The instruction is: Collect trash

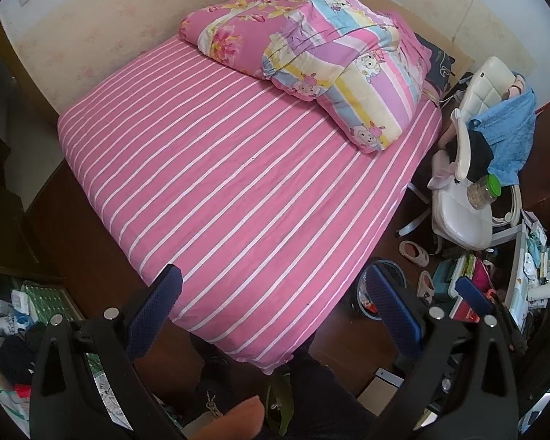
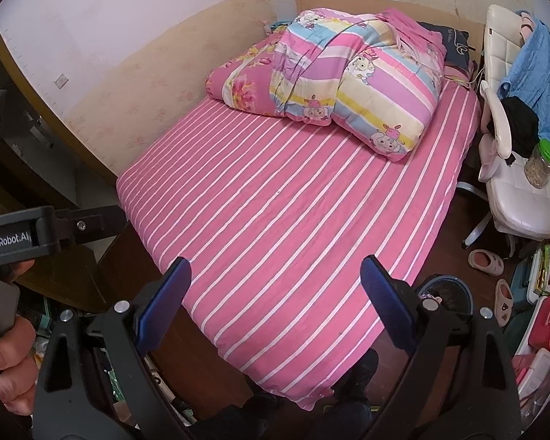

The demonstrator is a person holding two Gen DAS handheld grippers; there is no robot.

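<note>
Both grippers hover above the foot of a bed with a pink striped sheet (image 1: 238,183), also in the right wrist view (image 2: 293,201). My left gripper (image 1: 275,293) is open and empty. My right gripper (image 2: 275,282) is open and empty. A round blue-rimmed bin (image 1: 385,286) stands on the floor at the bed's right corner; it also shows in the right wrist view (image 2: 445,293), with some scraps inside. No loose trash shows on the sheet. The left gripper's body (image 2: 14,238) shows at the left of the right wrist view, held by a hand.
A folded pink quilt (image 1: 304,58) lies at the bed's head. A white chair (image 1: 465,201) with clothes and a green-lidded jar (image 1: 484,192) stands to the right. Slippers (image 1: 414,253) and cluttered boxes (image 1: 531,275) cover the floor at right. Clutter (image 1: 18,322) lies at left.
</note>
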